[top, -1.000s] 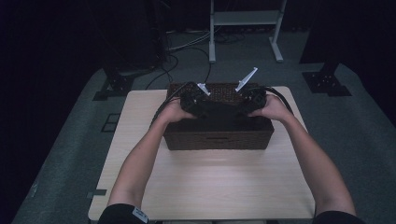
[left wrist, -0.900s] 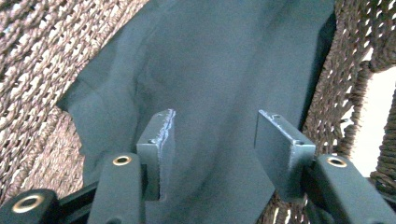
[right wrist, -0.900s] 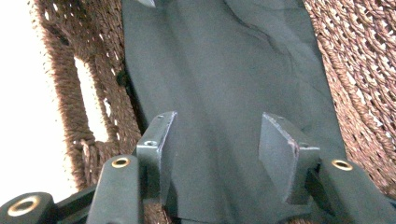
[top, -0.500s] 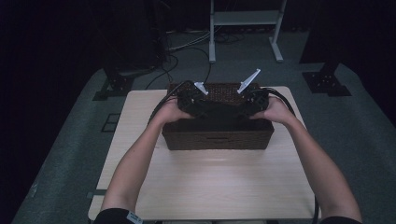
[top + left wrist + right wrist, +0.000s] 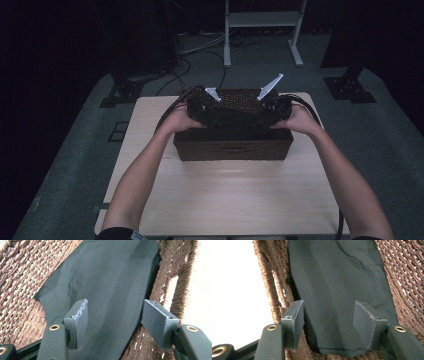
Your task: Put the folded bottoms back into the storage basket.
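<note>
Lying flat inside the woven basket, the dark cloth sits between both spread-apart grippers, left gripper and right gripper. Closing too low could snag the weave instead of the fabric.

The dark cloth runs past the left gripper view's top edge.

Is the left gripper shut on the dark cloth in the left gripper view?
No: the left gripper has its jaws apart, with the dark cloth lying beyond them in the woven basket.
</note>
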`<state>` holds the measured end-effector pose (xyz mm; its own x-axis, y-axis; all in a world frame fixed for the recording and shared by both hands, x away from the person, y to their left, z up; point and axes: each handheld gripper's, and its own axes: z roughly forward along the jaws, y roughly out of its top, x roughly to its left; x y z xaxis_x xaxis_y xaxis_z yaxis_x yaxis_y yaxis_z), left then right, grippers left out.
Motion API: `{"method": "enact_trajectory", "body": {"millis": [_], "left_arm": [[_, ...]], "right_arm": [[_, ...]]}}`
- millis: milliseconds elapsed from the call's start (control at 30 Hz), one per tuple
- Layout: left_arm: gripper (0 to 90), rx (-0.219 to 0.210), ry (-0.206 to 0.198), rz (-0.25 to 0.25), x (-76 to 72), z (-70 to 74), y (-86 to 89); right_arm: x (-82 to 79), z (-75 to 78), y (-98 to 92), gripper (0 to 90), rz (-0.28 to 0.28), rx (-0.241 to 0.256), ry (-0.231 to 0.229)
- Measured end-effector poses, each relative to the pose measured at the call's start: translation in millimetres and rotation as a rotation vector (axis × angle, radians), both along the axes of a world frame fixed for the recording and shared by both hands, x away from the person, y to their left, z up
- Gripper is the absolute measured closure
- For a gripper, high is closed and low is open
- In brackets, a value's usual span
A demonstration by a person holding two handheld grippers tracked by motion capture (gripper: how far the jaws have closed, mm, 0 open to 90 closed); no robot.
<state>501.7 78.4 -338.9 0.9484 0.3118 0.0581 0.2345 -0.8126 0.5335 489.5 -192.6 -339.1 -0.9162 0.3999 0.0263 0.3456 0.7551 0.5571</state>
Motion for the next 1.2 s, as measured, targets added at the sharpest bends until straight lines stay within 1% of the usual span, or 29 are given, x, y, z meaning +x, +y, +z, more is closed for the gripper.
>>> {"method": "enact_trajectory", "body": {"millis": [67, 133, 167, 200, 267, 333, 367, 467, 567, 600, 633, 667, 700, 833, 900, 1000, 1033, 1133, 1200], "left_arm": [[36.5, 0.001, 0.001, -0.002, -1.4, 1.4, 0.8], [36.2, -0.011, 0.004, -0.005, -3.9, 1.8, 0.4], [36.0, 0.001, 0.003, -0.018, -5.0, 3.2, 0.3], [35.7, -0.012, 0.004, -0.011, -6.5, 2.9, -0.3], [35.6, -0.007, 0.000, -0.021, -7.6, 3.9, 0.0], [35.8, -0.012, 0.000, -0.017, -8.3, 3.5, 1.2], [35.7, -0.024, 0.002, -0.014, -9.2, 2.9, 1.8], [35.7, -0.016, 0.000, -0.019, -11.7, 1.7, 1.8], [35.7, -0.030, 0.000, -0.013, -15.0, 0.9, 2.1], [35.7, -0.024, -0.004, -0.018, -15.6, 1.0, 2.6], [35.6, -0.020, 0.001, -0.018, -16.6, 1.1, 3.0], [35.1, -0.025, 0.001, -0.012, -18.0, 0.6, 2.9], [35.0, -0.013, -0.005, -0.019, -18.7, 1.6, 3.7], [34.9, -0.039, -0.010, -0.018, -23.9, 4.3, 6.6], [34.7, -0.032, -0.014, -0.023, -26.8, 4.3, 8.0], [34.3, -0.042, -0.013, -0.018, -30.4, 2.7, 10.2], [34.3, -0.036, -0.008, -0.020, -31.4, 2.6, 10.8], [33.9, -0.023, -0.012, -0.024, -34.6, 3.2, 11.0], [33.9, -0.034, -0.020, -0.025, -37.6, 4.5, 11.3]], "right_arm": [[-2.1, 1.0, -0.9, 41.3, 0.006, -0.002, -0.004], [-4.5, 2.2, -1.8, 41.3, 0.005, 0.003, -0.005], [-5.5, 3.0, -2.7, 41.2, 0.004, 0.003, -0.005], [-6.9, 3.8, -3.8, 41.2, 0.003, 0.004, -0.008], [-8.3, 4.9, -5.7, 41.1, 0.000, 0.008, -0.006], [-10.7, 6.2, -8.6, 41.0, -0.003, 0.010, -0.012], [-11.4, 6.6, -9.4, 40.9, -0.004, 0.010, -0.014], [-14.8, 7.3, -11.6, 40.8, -0.004, 0.015, -0.016], [-17.8, 7.6, -12.5, 40.8, 0.001, 0.014, -0.020], [-18.9, 7.7, -12.5, 40.7, 0.001, 0.015, -0.019], [-19.8, 7.9, -12.5, 40.6, 0.003, 0.017, -0.019], [-20.9, 8.3, -12.7, 40.6, 0.003, 0.015, -0.022], [-22.0, 8.7, -12.9, 40.6, 0.004, 0.018, -0.022], [-26.4, 9.5, -14.3, 40.6, 0.005, 0.020, -0.024], [-28.4, 9.2, -15.7, 40.5, 0.005, 0.023, -0.024], [-31.9, 8.1, -17.4, 40.5, 0.004, 0.025, -0.023], [-33.6, 7.8, -18.0, 40.5, 0.002, 0.025, -0.021], [-37.3, 7.8, -19.2, 40.5, 0.004, 0.023, -0.024], [-40.2, 8.4, -19.7, 40.5, 0.003, 0.023, -0.026]]}}
